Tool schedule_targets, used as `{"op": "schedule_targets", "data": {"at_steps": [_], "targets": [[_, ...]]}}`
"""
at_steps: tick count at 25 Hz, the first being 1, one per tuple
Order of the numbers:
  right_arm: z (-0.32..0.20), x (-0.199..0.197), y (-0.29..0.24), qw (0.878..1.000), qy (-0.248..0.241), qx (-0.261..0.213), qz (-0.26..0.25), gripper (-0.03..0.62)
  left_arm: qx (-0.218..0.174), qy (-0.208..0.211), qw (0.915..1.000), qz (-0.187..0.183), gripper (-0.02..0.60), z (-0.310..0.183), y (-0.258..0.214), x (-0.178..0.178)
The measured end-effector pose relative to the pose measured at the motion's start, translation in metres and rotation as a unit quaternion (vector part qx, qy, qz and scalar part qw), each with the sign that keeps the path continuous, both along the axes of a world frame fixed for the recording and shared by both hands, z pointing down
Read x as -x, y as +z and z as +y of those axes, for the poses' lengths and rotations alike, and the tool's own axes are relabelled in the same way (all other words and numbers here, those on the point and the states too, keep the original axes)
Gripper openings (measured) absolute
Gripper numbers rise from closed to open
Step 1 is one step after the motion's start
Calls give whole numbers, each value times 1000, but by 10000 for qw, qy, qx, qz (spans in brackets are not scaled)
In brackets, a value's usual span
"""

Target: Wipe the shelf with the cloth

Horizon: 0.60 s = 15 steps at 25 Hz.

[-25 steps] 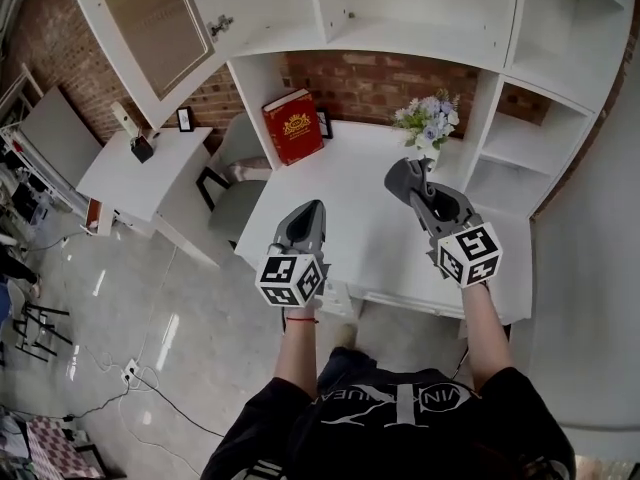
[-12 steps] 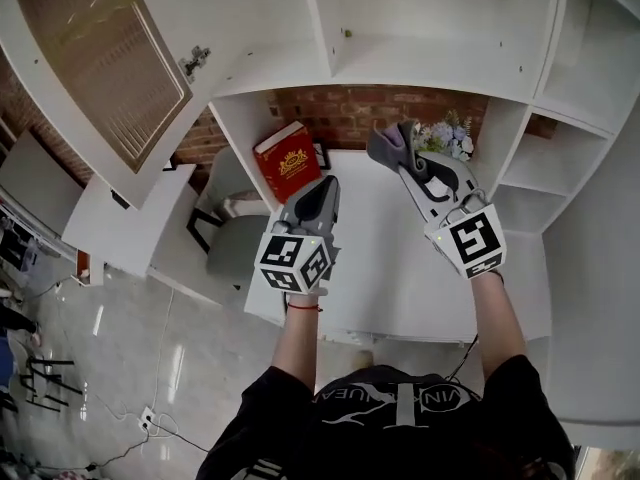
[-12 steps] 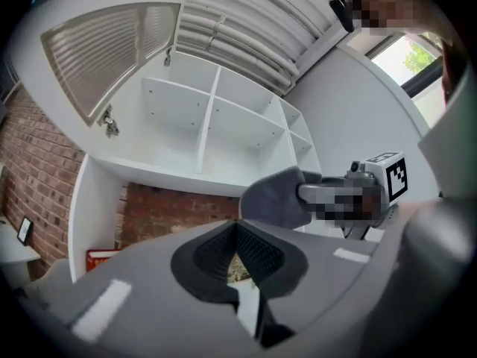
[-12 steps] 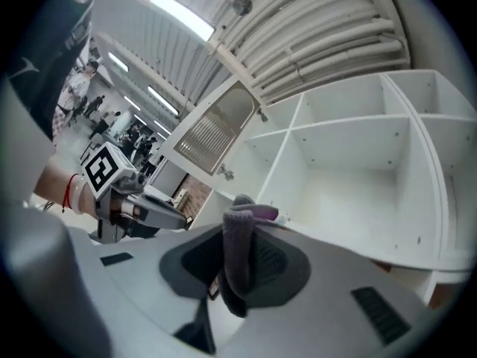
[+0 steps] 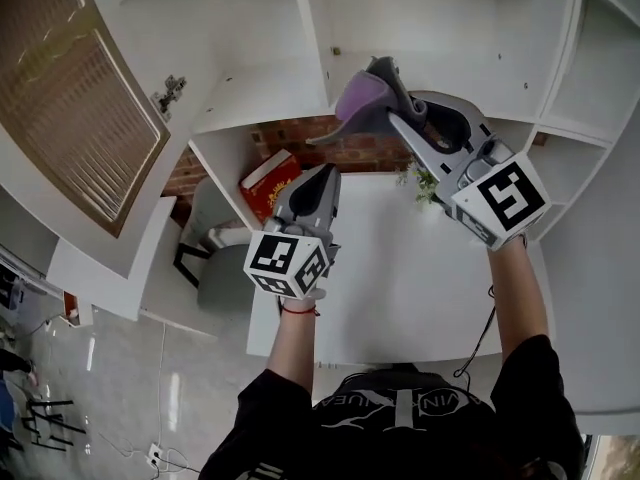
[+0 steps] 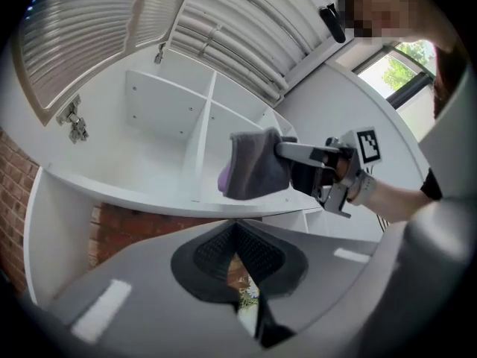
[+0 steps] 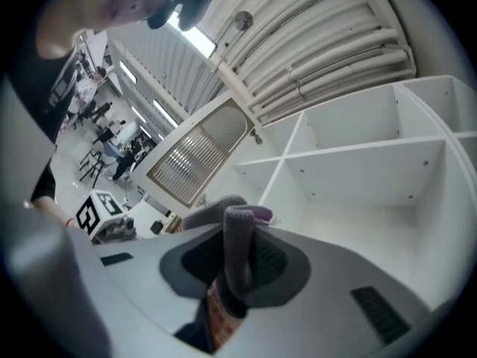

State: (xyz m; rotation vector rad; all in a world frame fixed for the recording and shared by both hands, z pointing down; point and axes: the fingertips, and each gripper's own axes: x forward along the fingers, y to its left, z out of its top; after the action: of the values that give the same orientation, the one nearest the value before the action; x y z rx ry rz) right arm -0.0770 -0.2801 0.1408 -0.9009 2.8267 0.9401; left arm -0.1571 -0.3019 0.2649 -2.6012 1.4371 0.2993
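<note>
Lifting both arms is what has changed in the last second. A moment ago my right tongs hung low beneath the shelf, down by the flowers. Now they are up at the shelf's own height. The cloth has come up with them, a grey and purple wad that now sits at the shelf's front edge, just right of its upright divider.

The right tongs are clamped on the cloth, and their grip has not altered on the way up. A fold of it stands squeezed between the pads and the rest bunches out past the tips. My left tongs have risen too, but less. They are below the shelf and in front of it, jaws closed with nothing between them.

The red book under the shelf has not been touched.

For the task, I judge that the carry is nearly over and the wiping has not begun. From the left gripper view the cloth looks close to the shelf board, but I cannot tell whether it touches. Next I must press it flat onto the board and drag it along, keeping enough cloth past the tips that the jaws do not scrape the paint.
</note>
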Motion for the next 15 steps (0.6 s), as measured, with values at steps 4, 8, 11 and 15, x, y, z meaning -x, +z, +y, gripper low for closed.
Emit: {"op": "schedule_targets", "data": {"at_steps": [4,8,11,15], "targets": [[-33,4,-45,9970,-492,492,-325,75,-45,-26,10000,83,11,-14,-5,0],[-110,2,-18,9696,-199,2438,6,77,-116,-91,9998,158,11,-25,-11,2],[-148,-4,18,9519,518,2867,946,77,-148,-139,9995,242,11,-30,-11,3],[-167,-10,31,9440,1162,2449,1881,78,-131,-161,9994,277,11,-37,-8,0]]}}
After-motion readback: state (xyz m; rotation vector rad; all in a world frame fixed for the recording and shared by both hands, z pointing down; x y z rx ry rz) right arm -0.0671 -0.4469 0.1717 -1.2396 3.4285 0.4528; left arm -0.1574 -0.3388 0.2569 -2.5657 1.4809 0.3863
